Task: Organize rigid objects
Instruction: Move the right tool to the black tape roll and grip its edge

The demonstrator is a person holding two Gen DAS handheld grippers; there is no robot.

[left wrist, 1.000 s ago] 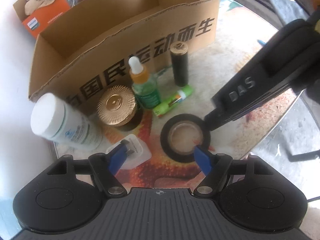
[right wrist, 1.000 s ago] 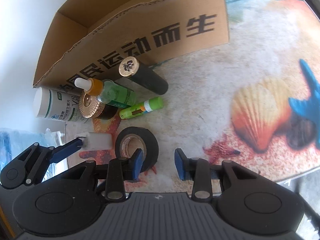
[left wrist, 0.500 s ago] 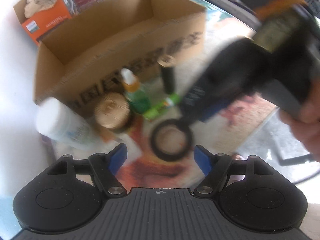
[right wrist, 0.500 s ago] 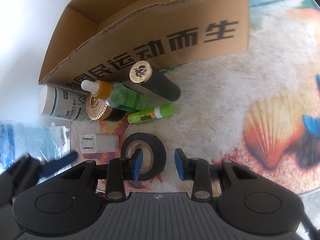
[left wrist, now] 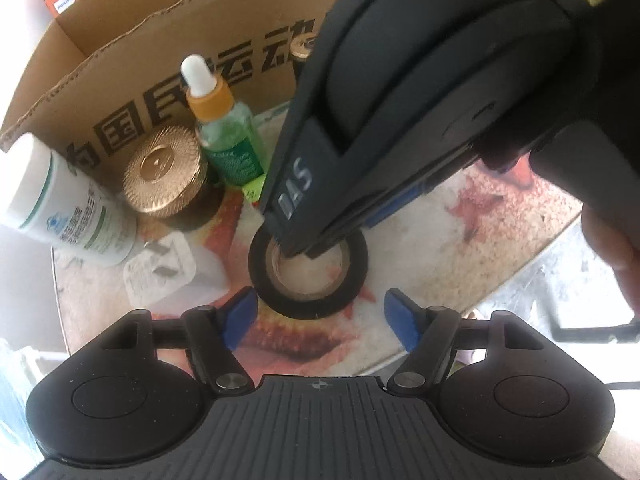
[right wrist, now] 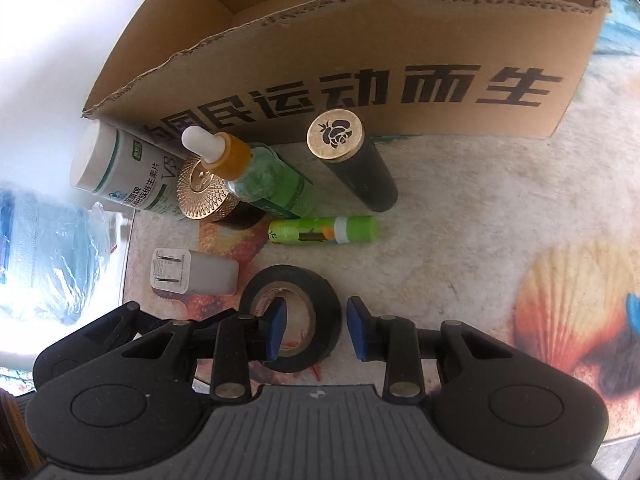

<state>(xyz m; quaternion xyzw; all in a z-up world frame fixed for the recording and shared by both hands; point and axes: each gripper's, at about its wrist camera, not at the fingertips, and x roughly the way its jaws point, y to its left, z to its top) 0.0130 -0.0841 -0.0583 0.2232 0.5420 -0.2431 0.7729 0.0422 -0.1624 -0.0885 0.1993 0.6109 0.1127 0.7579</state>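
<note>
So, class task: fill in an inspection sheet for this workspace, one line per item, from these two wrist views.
Surface: seashell-print tabletop.
Job's things: cardboard box, open-topped; black tape roll lying flat; white pill bottle, gold-lidded jar, dropper bottle, dark tube, green stick, white plug standing or lying before the box.
Clutter: plastic bag.
Grippers: right gripper straddles the roll's wall, closing; left gripper open.
Cables: nothing seen.
Surroundings: orange carton.

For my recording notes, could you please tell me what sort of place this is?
Probably a home tabletop: a seashell-printed table cover holds toiletries such as a green dropper bottle and a white plug adapter, beside an open brown cardboard box.
</note>
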